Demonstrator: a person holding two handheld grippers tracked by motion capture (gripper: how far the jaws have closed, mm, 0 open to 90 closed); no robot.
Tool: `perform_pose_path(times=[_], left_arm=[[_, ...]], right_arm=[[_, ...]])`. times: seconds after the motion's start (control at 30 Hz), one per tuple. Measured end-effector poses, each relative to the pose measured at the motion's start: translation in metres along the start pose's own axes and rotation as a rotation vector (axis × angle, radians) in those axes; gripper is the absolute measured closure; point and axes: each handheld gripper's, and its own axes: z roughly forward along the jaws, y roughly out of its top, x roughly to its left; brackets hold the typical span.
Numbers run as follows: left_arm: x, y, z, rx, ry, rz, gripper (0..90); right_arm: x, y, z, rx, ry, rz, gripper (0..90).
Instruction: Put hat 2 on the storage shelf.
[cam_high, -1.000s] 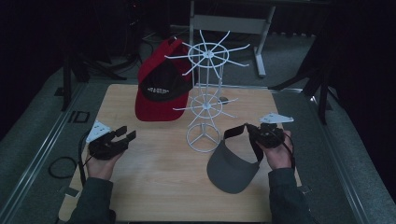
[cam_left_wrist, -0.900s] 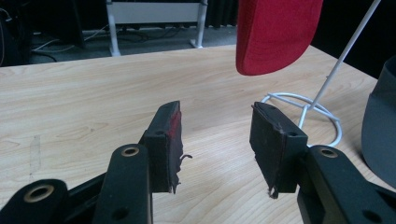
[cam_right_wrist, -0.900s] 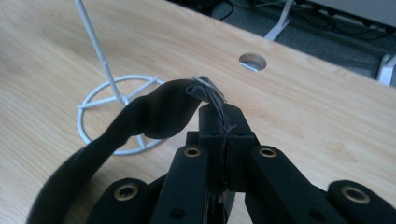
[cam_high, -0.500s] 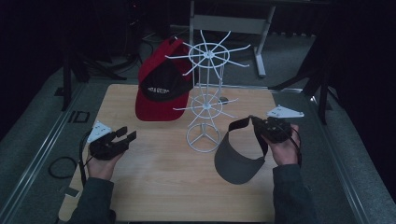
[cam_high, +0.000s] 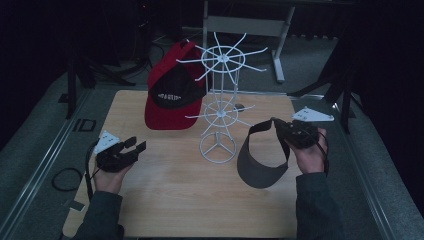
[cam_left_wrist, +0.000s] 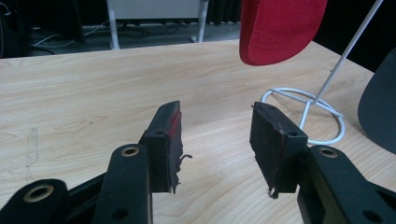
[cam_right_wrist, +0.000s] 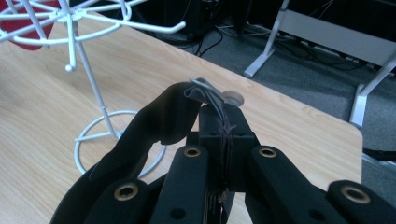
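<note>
A white wire hat rack (cam_high: 220, 100) stands mid-table, and a red cap (cam_high: 172, 95) hangs on its left side. My right gripper (cam_high: 280, 131) is shut on the strap of a dark grey visor (cam_high: 262, 160), which hangs tilted above the table right of the rack's base. In the right gripper view the jaws (cam_right_wrist: 224, 112) pinch the folded strap (cam_right_wrist: 173, 116), with the rack (cam_right_wrist: 79, 56) to the left. My left gripper (cam_high: 132, 147) rests low at the table's left, open and holding nothing. Its view shows the gripper (cam_left_wrist: 215, 135), the red cap (cam_left_wrist: 280, 28), the rack base (cam_left_wrist: 303, 114) and the visor (cam_left_wrist: 380, 107).
The wooden table (cam_high: 165, 200) ends in dark rails on both sides. A grey metal frame (cam_high: 277, 50) stands on the floor behind it. A cable loop (cam_high: 65, 179) lies on the floor at left. A small round disc (cam_right_wrist: 232, 97) sits on the table behind the rack.
My right gripper has risen a little, lifting the visor off the table and nearer the rack. The left gripper has stayed where it was.
</note>
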Motion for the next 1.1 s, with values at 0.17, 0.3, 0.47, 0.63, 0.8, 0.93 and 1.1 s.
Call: perform_pose_path(times=[0.17, 0.3, 0.47, 0.63, 0.8, 0.93, 1.1], left_arm=[[0.0, -0.001, 0.001, 0.002, 0.0, 0.0, 53.8], [0.001, -0.003, 0.002, 0.008, 0.004, -0.004, 53.8], [0.002, -0.004, 0.001, 0.012, 0.009, -0.005, 53.8], [0.002, -0.004, 0.001, 0.01, 0.009, -0.005, 53.8], [0.002, -0.004, 0.0, 0.011, 0.009, -0.003, 53.8], [0.002, -0.004, 0.001, 0.012, 0.008, -0.003, 53.8], [0.002, -0.004, 0.001, 0.013, 0.008, -0.003, 53.8]], right_arm=[[-0.001, 0.006, -0.004, -0.012, -0.008, -0.008, 88.6], [-0.003, 0.011, -0.007, -0.024, -0.005, -0.018, 88.7], [-0.005, 0.017, -0.009, -0.049, 0.011, -0.012, 88.6], [-0.006, 0.021, -0.01, -0.054, 0.01, -0.024, 88.6], [-0.006, 0.028, -0.012, -0.062, 0.001, -0.04, 88.6], [-0.008, 0.033, -0.016, -0.074, -0.006, -0.045, 88.6], [-0.012, 0.038, -0.023, -0.095, -0.009, -0.041, 88.6]])
